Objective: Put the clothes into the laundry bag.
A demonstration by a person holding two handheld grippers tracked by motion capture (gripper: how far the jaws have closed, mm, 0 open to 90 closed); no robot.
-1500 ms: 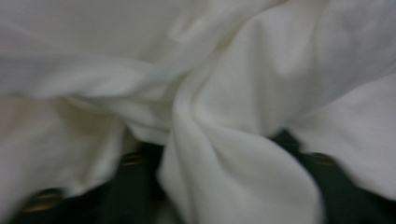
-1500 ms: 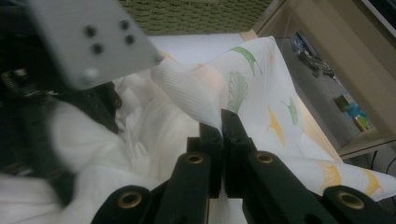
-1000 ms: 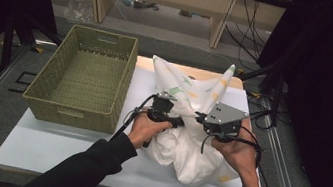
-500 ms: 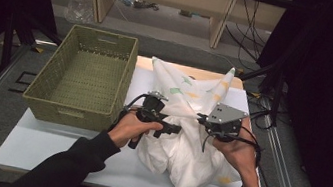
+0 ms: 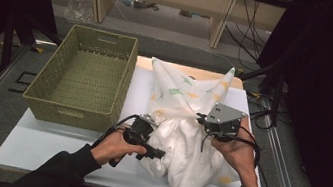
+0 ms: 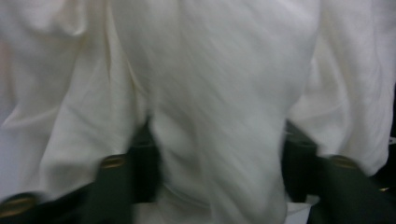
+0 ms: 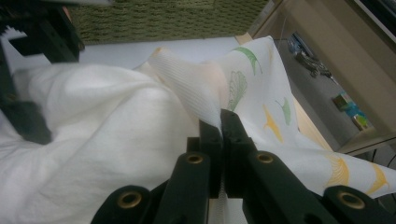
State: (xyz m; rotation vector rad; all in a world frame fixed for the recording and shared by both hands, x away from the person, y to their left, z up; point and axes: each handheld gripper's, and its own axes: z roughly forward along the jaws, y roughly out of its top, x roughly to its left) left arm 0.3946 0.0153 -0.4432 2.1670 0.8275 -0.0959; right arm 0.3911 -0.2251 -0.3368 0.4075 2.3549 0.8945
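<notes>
The right gripper is clenched on a fold of the white cloth, its two jaws pressed together with the fabric rising out between them. The left gripper sits against the near left side of the heap; its jaws stand apart with cloth bulging between them, so it looks released rather than biting.

The likely trouble is the thin pinch: the right jaws hold only a narrow ridge, and a pull could slip it free. If the left jaws close where they are, they may take several layers at once and bunch the cloth instead of spreading it.

The cloth lies crumpled on the white table, just right of the green basket, its patterned end reaching the far edge.
</notes>
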